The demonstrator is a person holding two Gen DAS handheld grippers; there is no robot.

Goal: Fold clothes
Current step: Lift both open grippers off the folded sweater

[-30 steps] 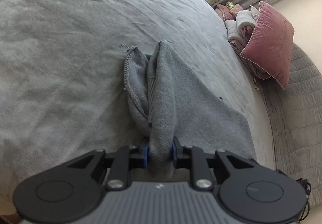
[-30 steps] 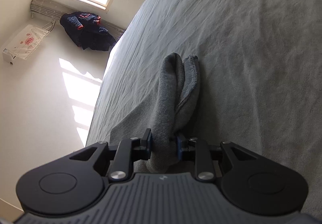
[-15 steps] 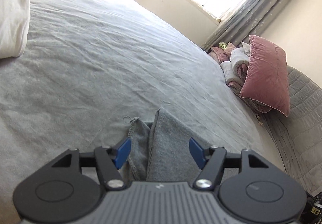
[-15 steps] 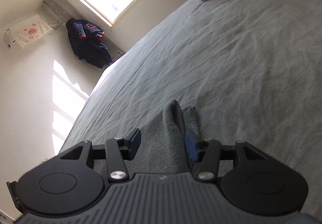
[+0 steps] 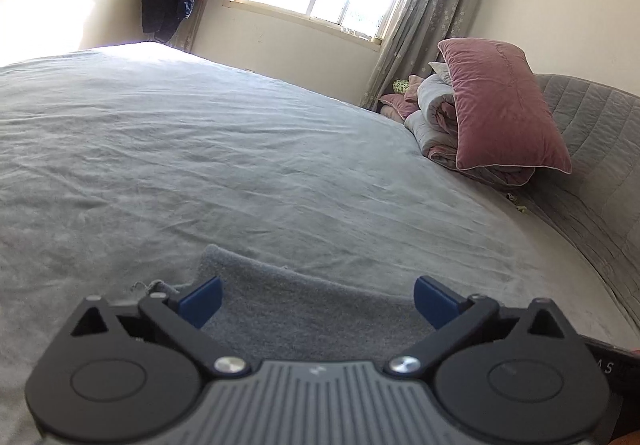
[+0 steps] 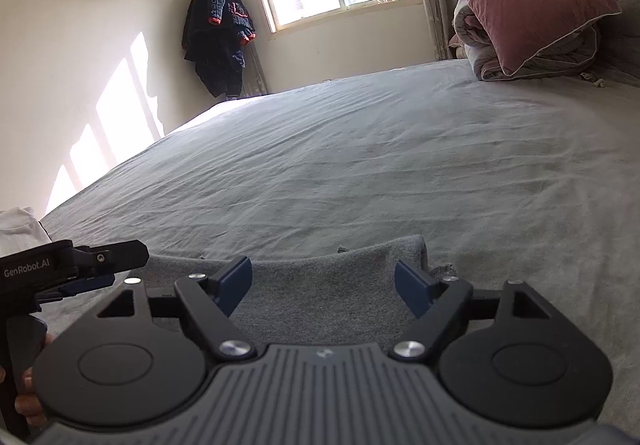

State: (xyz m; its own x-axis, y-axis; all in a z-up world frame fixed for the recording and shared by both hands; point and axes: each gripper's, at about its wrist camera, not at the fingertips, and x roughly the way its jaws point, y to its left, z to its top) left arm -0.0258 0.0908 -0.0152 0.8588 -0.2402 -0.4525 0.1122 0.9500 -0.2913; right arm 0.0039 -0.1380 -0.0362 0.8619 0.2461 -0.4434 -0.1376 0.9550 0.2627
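1. Left wrist view: left gripper [image 5: 316, 299] spread wide, blue pads [image 5: 200, 301] clear of fabric, gripping nothing.
2. Grey fleece garment [image 5: 304, 305] flat on wrinkled grey bedsheet [image 5: 240, 165], just beneath both tools.
3. Right wrist view: right gripper [image 6: 324, 287] also released, w/ garment [image 6: 320, 293] below, untouched.

Both the left gripper [image 5: 316, 299] and the right gripper [image 6: 323, 285] had black linkages, silver screws, blue pads and ribbed grey housings. White "GenRobot.AI" lettering marked the left one's side. What looked like bare fingertips [image 6: 28, 403] showed at the edge.
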